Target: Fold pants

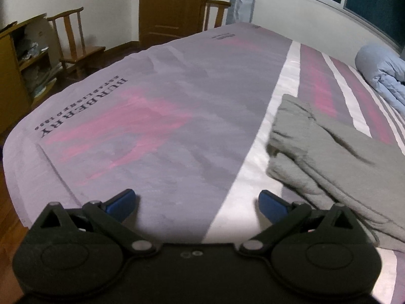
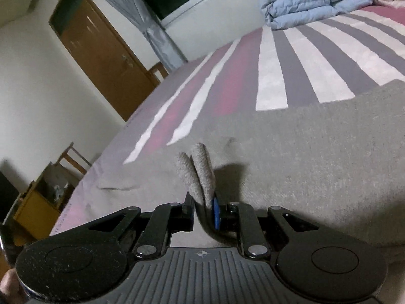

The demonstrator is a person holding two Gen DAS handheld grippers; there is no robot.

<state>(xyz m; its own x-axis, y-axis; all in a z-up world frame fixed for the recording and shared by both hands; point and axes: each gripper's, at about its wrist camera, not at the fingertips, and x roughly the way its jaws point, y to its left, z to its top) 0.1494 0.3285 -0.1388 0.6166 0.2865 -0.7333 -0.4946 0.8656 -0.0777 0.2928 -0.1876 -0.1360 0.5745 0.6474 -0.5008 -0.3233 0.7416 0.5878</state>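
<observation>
Far left, a wooden cabinet [image 1: 17,68] stands open against the wall, its shelves crammed with papers or packets, too blurred to name. Next, bed sheet [image 1: 157,116], grey-pink with printed lettering, nothing lying on this stretch. Left gripper [image 1: 197,201] hovers over it, jaws spread wide, blue pads bare, holding nothing. To its right the pants [image 1: 326,152], grey knit, lie bunched and part-folded on the striped portion, close beside the pad on that side but not touching. Right wrist view: right gripper [image 2: 204,206] is clamped tight on a doubled edge of the same cloth, two thick rolled layers standing up between its jaws; the rest spreads flat across the bed. Judgement: soft, light, limp, slightly grippy, sags wherever unsupported, so pinch a hem or the waistband through all layers, one tool per corner. Far right, a blue duvet [image 2: 316,0], folded in a heap.
</observation>
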